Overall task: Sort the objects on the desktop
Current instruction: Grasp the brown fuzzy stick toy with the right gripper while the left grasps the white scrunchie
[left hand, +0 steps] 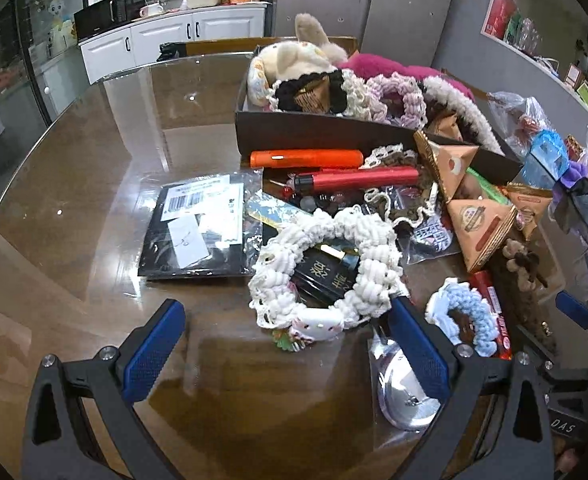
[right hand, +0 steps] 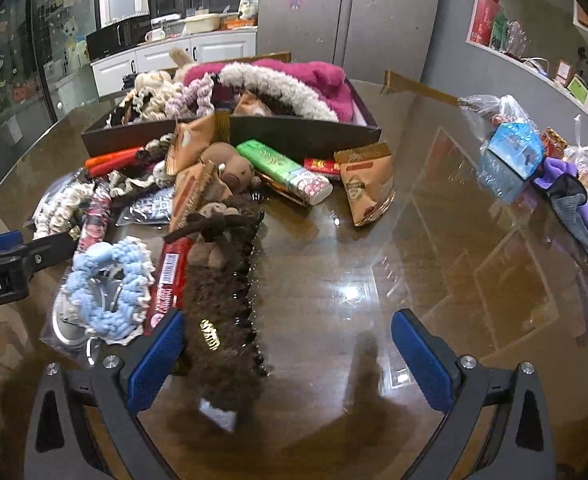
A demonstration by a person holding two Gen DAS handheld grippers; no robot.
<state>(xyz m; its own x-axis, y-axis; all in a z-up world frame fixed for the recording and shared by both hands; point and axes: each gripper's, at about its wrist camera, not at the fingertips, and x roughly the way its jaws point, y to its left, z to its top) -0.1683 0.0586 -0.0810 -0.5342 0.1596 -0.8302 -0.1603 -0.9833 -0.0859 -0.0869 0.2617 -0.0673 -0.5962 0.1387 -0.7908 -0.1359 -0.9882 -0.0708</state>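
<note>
Here, the brown fuzzy hair clip [right hand: 224,300] is seen lying on the glass table [right hand: 374,280] just ahead of the right gripper [right hand: 286,356], its long axis running away from the camera and its near end beside the left finger [right hand: 156,360]. Both the right gripper and the left gripper [left hand: 286,348] are spread wide and empty. The right gripper is judged the nearer, needing only a slight shift leftward to straddle the clip across its width.

dim indoor light, ceiling-lamp glare on glossy table [right hand: 350,292], fisheye-bent edges, dark corners, slight blur
</note>
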